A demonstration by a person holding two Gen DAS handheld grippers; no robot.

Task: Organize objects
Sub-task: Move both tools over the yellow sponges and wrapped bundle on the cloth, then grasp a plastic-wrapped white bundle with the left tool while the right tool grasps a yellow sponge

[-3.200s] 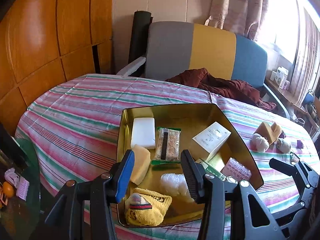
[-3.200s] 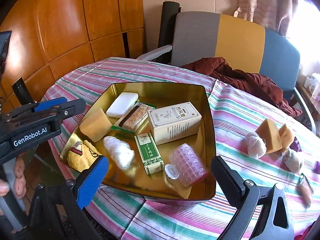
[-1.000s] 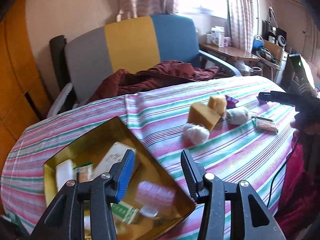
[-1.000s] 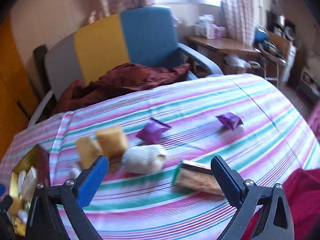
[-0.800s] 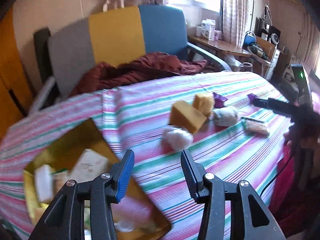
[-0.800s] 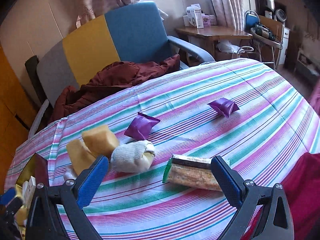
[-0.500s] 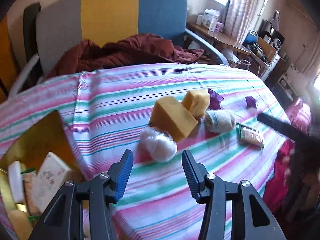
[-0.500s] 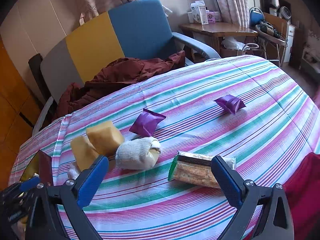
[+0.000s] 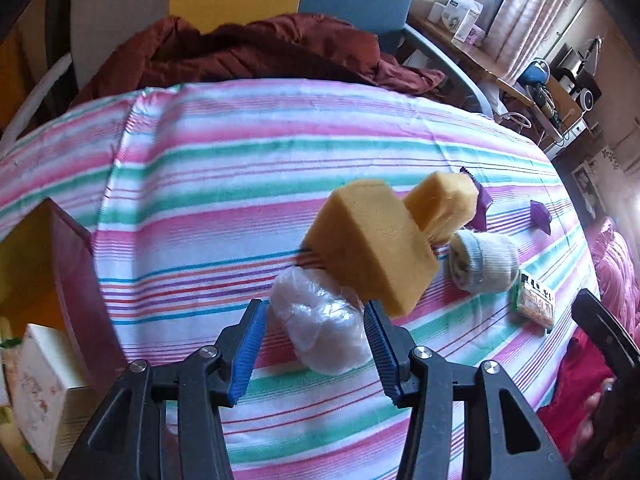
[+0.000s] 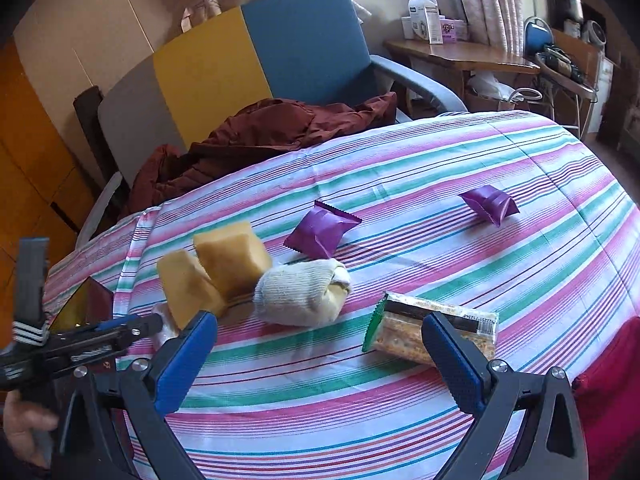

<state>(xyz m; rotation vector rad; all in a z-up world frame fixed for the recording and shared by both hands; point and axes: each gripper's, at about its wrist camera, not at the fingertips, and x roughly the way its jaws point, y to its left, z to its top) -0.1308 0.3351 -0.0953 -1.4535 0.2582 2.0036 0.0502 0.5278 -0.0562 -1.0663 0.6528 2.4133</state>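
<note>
Where curtains glow, striped tablecloth (image 10: 400, 168), perhaps round; both grippers' fingers spread, grasping nothing.

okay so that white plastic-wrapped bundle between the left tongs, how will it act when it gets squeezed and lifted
The white bundle looks soft and crinkly, so it will probably squash between the left tongs. Its glossy wrap may slip. It seems light, and its rounded shape could roll if nudged.

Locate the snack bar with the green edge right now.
In the right wrist view the snack bar lies on the striped tablecloth, partly behind the right gripper's right finger, just right of the rolled sock.
</note>
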